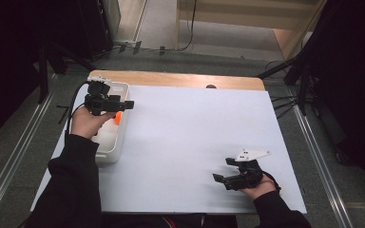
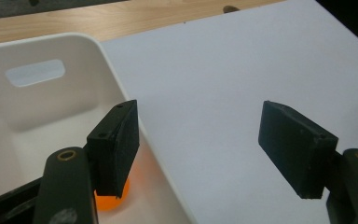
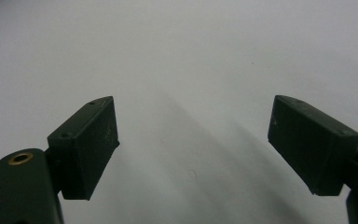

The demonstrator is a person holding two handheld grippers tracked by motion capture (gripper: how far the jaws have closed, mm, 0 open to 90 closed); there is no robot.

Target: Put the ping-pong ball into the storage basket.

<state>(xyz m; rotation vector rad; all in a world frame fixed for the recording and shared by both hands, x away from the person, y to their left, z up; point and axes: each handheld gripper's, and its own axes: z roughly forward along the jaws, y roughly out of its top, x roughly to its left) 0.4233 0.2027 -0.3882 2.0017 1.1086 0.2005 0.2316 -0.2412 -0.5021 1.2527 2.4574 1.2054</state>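
White sheeting covers the tabletop (image 1: 195, 142). An orange ball (image 2: 109, 198) lies inside the white bin (image 1: 119, 137) at far left. My left tongs (image 2: 209, 154) hang above it, apart and empty. My right tongs (image 3: 205, 149), near right, stand apart, empty.

White-topped wooden table (image 1: 195, 80); grey carpet floor (image 1: 161, 57); dark surroundings.

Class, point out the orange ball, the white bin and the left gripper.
orange ball (image 2: 112, 201), left gripper view, its lower edge.
white bin (image 2: 116, 77), left gripper view, its rim.
left gripper (image 2: 205, 149), left gripper view, between its jaws.
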